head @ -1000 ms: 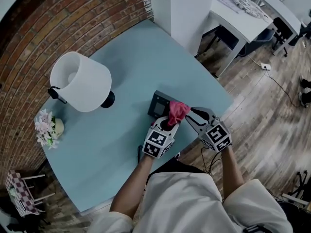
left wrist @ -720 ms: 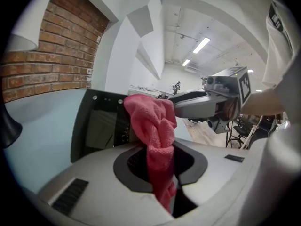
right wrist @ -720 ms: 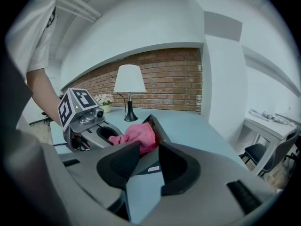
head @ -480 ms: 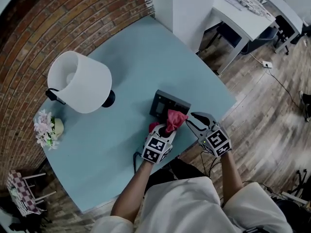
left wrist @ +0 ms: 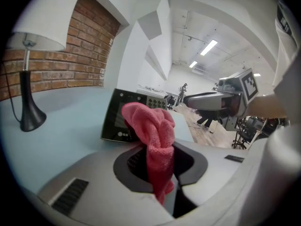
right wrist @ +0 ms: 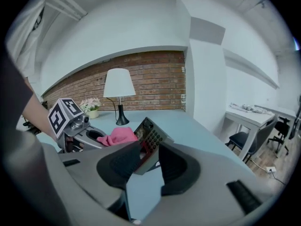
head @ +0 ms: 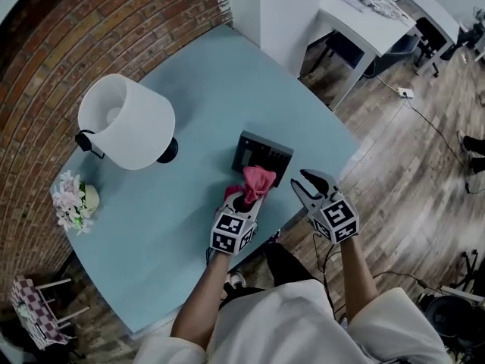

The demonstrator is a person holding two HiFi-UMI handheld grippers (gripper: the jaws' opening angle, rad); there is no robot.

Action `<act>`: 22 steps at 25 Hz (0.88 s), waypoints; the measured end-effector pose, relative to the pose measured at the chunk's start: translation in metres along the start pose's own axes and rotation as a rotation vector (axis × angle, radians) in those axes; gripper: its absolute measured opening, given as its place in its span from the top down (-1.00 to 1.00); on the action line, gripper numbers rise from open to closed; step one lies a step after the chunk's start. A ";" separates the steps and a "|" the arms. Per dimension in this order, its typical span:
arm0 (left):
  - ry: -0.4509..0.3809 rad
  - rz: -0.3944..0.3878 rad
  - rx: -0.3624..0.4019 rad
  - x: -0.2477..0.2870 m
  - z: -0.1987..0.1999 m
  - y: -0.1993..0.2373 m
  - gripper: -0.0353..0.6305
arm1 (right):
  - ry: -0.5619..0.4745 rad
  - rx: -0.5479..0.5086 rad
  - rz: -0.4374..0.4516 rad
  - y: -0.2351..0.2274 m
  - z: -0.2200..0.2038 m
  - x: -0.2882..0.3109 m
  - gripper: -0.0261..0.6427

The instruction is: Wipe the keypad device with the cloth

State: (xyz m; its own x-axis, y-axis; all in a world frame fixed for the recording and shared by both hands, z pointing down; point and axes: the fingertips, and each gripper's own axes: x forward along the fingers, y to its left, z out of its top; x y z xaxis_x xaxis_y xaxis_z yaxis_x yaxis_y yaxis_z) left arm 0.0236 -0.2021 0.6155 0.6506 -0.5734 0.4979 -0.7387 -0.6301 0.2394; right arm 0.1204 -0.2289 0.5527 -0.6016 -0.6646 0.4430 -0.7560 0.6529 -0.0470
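The dark keypad device (head: 265, 152) lies on the light blue table (head: 204, 89) near its right front edge; its screen and keys show in the left gripper view (left wrist: 123, 112). My left gripper (head: 244, 197) is shut on a pink cloth (head: 257, 180), which bunches out of the jaws (left wrist: 151, 135) at the device's near edge. My right gripper (head: 311, 182) stands open just right of the device, a little apart from it. In the right gripper view the device's keypad corner (right wrist: 151, 136) shows between and beyond the open jaws, with the cloth (right wrist: 117, 136) to its left.
A white-shaded lamp (head: 127, 123) on a black base stands at the table's left, with a small pot of flowers (head: 74, 199) beyond it. A white pillar (head: 280, 14) rises at the table's far edge. A white desk (head: 364, 14) and chairs stand over the wooden floor on the right.
My left gripper has drawn the cloth leftward and back along the device, from its right part to its near edge. The right gripper has shifted only slightly, jaws still open.
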 end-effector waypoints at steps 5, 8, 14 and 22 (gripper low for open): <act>-0.070 0.026 0.069 -0.054 0.022 -0.001 0.59 | -0.020 -0.028 -0.135 0.018 0.026 -0.033 0.47; -0.117 0.039 0.104 -0.087 0.037 -0.002 0.59 | -0.021 -0.027 -0.223 0.030 0.046 -0.052 0.54; -0.183 0.086 0.158 -0.156 0.046 -0.007 0.59 | -0.050 0.000 -0.222 0.087 0.080 -0.078 0.64; -0.272 0.067 0.215 -0.236 0.056 -0.042 0.59 | -0.093 -0.053 -0.296 0.159 0.096 -0.131 0.82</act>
State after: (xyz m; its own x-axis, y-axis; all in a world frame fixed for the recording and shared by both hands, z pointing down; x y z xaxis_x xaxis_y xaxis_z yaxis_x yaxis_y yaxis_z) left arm -0.0888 -0.0695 0.4415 0.6463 -0.7175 0.2598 -0.7462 -0.6654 0.0187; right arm 0.0546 -0.0728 0.4007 -0.3803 -0.8574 0.3468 -0.8887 0.4426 0.1198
